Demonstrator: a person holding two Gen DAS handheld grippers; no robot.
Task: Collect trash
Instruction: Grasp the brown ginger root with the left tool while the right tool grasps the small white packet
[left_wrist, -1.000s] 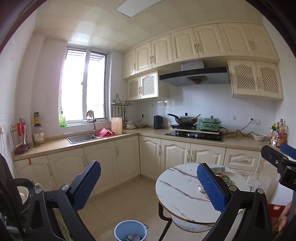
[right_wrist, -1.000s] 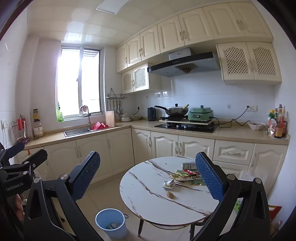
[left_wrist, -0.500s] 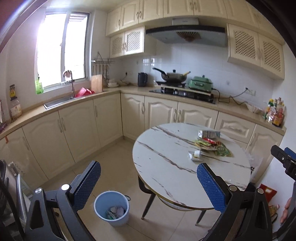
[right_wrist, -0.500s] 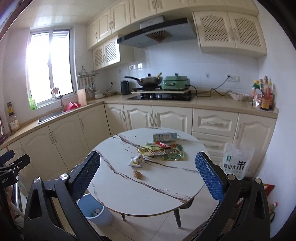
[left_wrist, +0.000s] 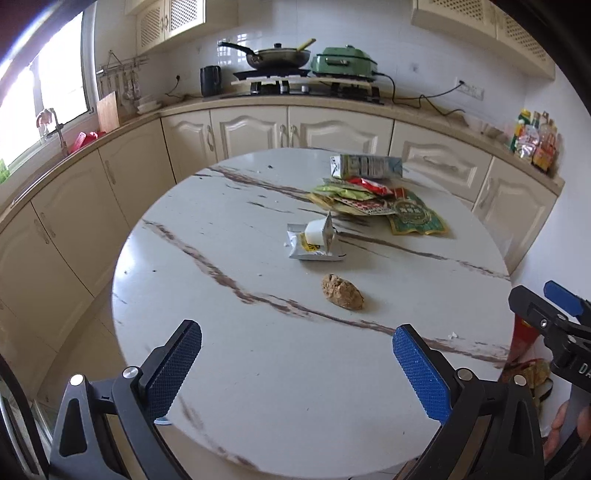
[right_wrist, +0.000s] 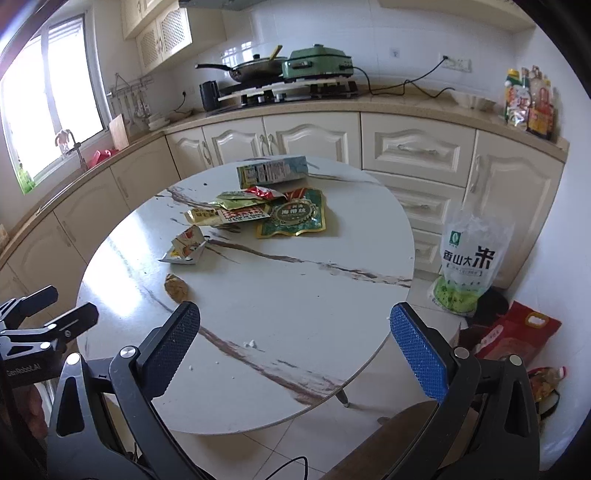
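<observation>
A: We see the carton lying on its side at upper center-right of the round tabletop, long axis running left to right, wrappers heaped just below it.

B: Both our jaws gape, left hand-held gripper and right hand-held gripper, holding nothing. The brown lump we can't identify.

A: Since half a second ago we've dipped closer; the blue bin has left view.

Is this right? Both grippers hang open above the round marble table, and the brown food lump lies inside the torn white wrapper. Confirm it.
Not quite. In the left wrist view the brown food lump lies bare on the round marble table, apart from the torn white wrapper, nearer the camera. The rest holds: left gripper and right gripper both hang open above the table.
</observation>
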